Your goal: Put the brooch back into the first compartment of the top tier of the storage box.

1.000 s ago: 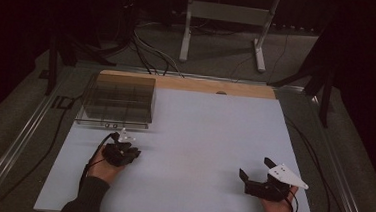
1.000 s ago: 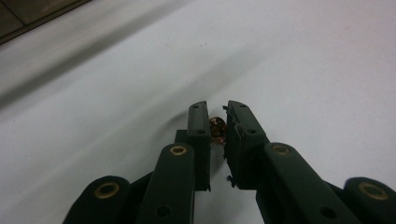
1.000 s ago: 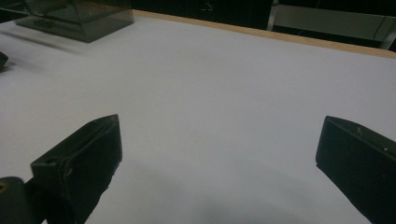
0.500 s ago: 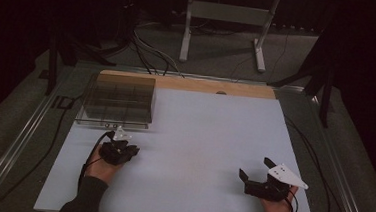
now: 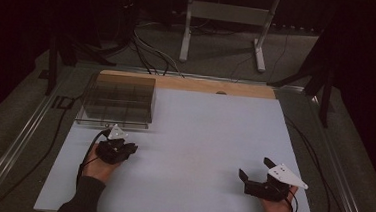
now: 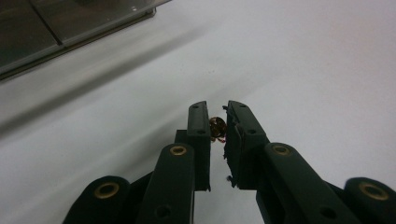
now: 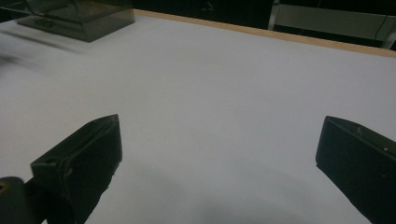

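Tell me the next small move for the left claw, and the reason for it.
Probably carry it forward toward the clear compartment box. The left claw is nearly closed on a small brownish part pinched between its jaws, and the box sits just ahead of it on the white table. The right claw rests wide open, holding nothing.

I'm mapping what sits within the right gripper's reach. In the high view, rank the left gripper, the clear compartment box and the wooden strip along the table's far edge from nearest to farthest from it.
From the right gripper:
1. left gripper, across the table at the near left.
2. wooden strip, along the far edge.
3. clear compartment box, at the far-left corner.
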`<state>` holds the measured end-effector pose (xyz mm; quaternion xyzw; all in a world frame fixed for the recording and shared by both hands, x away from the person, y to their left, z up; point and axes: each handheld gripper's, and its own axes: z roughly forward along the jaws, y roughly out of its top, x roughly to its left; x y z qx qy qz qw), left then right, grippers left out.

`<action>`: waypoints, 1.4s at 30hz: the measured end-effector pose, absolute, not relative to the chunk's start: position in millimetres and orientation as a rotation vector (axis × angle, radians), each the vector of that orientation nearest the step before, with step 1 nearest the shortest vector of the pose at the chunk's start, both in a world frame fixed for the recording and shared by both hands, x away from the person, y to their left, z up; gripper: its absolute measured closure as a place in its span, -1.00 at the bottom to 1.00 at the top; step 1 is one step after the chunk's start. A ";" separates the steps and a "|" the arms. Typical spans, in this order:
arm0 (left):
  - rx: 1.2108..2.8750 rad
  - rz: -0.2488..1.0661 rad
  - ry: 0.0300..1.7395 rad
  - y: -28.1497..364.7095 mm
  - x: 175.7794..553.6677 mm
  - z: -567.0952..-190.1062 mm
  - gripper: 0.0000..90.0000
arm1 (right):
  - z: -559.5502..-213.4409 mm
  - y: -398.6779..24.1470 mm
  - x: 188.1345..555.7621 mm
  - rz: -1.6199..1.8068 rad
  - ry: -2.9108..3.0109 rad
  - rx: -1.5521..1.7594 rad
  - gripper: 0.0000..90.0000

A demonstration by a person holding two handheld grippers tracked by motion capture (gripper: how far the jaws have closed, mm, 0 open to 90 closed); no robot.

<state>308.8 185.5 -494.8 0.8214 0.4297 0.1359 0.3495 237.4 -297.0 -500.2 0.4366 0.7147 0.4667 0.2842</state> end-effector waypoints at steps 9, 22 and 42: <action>2.112 0.367 1.109 187.6 307.9 -488.4 0.80 | -500.3 -296.8 237.5 1.249 1.913 1.169 -0.98; 2.096 0.385 1.098 189.5 305.7 -479.0 0.80 | -500.2 -296.8 237.2 1.248 1.915 1.166 -0.98; 2.075 0.421 1.076 192.2 304.8 -458.9 0.80 | -500.2 -296.6 237.0 1.249 1.917 1.165 -0.98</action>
